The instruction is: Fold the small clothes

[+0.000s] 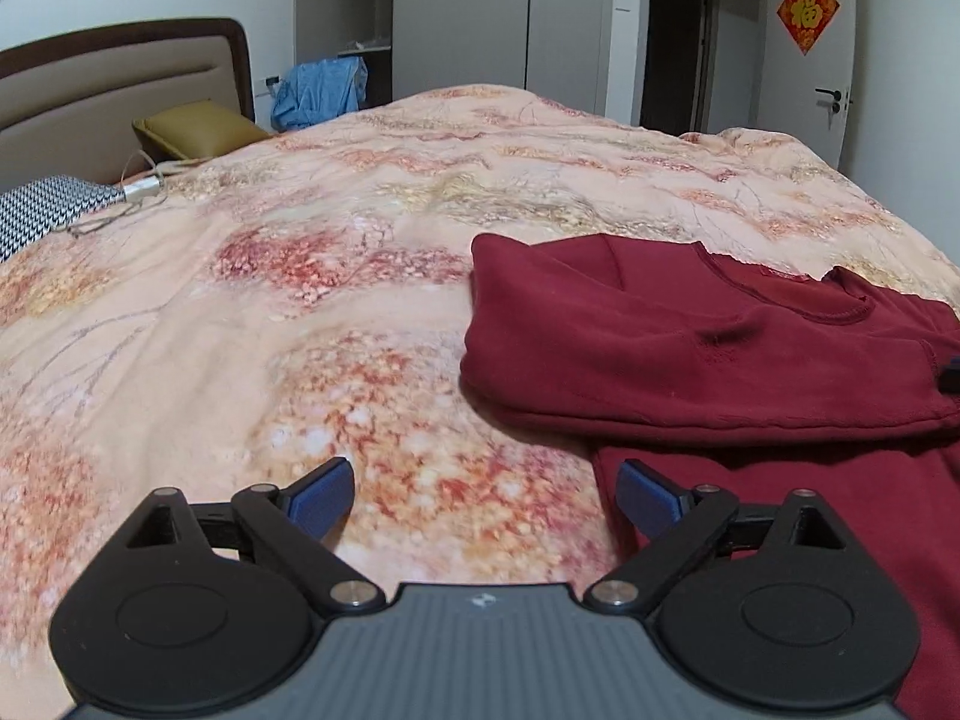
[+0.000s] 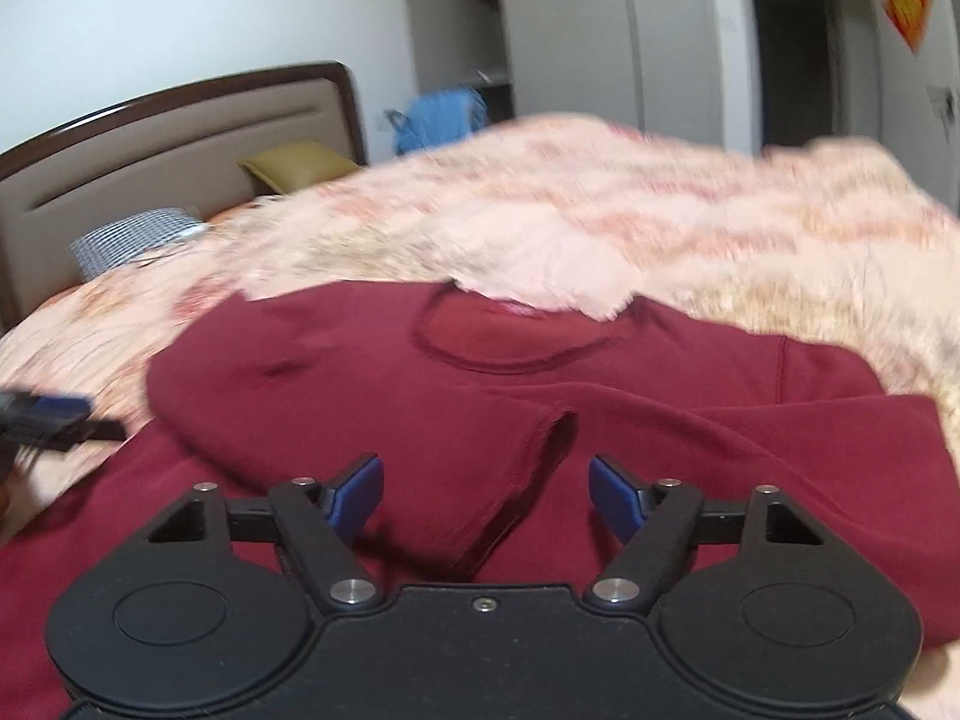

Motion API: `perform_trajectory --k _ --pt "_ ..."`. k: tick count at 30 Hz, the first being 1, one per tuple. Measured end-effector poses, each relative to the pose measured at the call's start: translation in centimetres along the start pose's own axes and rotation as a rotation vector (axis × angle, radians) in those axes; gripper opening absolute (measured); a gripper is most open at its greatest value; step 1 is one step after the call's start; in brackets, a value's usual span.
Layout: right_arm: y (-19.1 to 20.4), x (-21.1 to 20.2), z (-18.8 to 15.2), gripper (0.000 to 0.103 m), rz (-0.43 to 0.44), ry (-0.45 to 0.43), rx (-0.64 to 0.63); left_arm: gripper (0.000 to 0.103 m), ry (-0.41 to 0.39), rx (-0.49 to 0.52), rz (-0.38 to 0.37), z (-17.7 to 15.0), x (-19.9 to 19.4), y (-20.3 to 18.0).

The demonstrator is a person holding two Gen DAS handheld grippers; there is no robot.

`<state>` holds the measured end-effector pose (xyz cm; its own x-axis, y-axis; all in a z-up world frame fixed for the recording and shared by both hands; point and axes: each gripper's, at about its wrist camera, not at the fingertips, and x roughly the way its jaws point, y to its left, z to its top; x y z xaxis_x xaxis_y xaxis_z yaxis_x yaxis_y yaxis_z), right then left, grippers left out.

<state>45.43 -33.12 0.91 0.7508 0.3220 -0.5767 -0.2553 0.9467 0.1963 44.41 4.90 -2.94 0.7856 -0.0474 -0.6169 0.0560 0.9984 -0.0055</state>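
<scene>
A dark red long-sleeved top (image 1: 708, 354) lies on the floral bedspread (image 1: 336, 276), with both sleeves folded across its chest. My left gripper (image 1: 486, 495) is open and empty, low over the bedspread at the garment's left edge, its right pad over the red cloth. In the right wrist view the top (image 2: 540, 396) fills the middle, its neckline towards the headboard. My right gripper (image 2: 486, 498) is open and empty above the folded sleeves, with a sleeve cuff between its pads. The left gripper also shows at that view's left edge (image 2: 48, 414). The right view is blurred.
A brown padded headboard (image 1: 120, 84) stands at the back left, with an olive pillow (image 1: 198, 129) and a black-and-white checked cushion (image 1: 48, 210). Blue clothes (image 1: 318, 90) hang beyond the bed. Wardrobes (image 1: 462, 12) and a door (image 1: 834, 48) line the far wall.
</scene>
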Motion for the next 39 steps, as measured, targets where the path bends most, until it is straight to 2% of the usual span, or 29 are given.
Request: perform_trajectory --k 2,3,5,9,13,17,21,24,27,29,32,34,39 --pt "-0.6 1.2 0.7 0.044 0.002 0.034 0.03 0.098 -0.008 0.023 -0.002 0.2 0.3 -0.3" --pt "-0.6 1.7 1.0 0.036 -0.002 0.045 0.03 0.098 -0.012 0.032 -0.002 0.1 0.5 -0.5" --pt "-0.5 2.0 1.6 0.01 0.025 0.052 0.021 0.098 -0.018 0.04 -0.005 0.2 0.7 -0.7" --pt "0.2 0.5 3.5 0.006 0.1 -0.023 0.021 0.098 -0.032 0.047 -0.002 0.2 1.0 -1.0" --pt "-0.2 -2.4 7.1 0.005 0.224 -0.146 0.192 0.099 -0.048 0.074 0.009 0.3 1.5 -1.5" --pt "0.2 -4.7 12.0 0.005 0.31 -0.276 0.27 0.1 -0.057 0.141 0.005 0.6 2.5 -3.4" --pt "0.9 -5.7 15.9 0.005 0.32 -0.33 0.268 0.099 -0.083 0.21 0.054 1.4 3.9 -5.9" --pt "1.2 -6.4 17.0 0.005 0.321 -0.349 0.25 0.099 -0.121 0.196 0.106 2.6 4.8 -6.6" --pt "1.1 -6.8 16.7 0.005 0.312 -0.355 0.228 0.095 -0.18 0.141 0.18 3.9 4.9 -6.0" --pt "0.7 -6.8 16.1 0.005 0.293 -0.349 0.22 0.094 -0.227 0.092 0.201 4.7 4.6 -5.2" --pt "-0.3 -6.6 14.6 0.005 0.273 -0.33 0.223 0.081 -0.278 0.086 0.281 5.3 3.9 -4.5" --pt "-1.0 -6.3 13.0 0.005 0.257 -0.304 0.225 0.075 -0.276 0.111 0.311 5.3 3.8 -4.0" --pt "-2.7 -4.0 7.6 0.005 0.213 -0.192 0.234 0.073 -0.239 0.186 0.327 4.1 4.3 -3.4"
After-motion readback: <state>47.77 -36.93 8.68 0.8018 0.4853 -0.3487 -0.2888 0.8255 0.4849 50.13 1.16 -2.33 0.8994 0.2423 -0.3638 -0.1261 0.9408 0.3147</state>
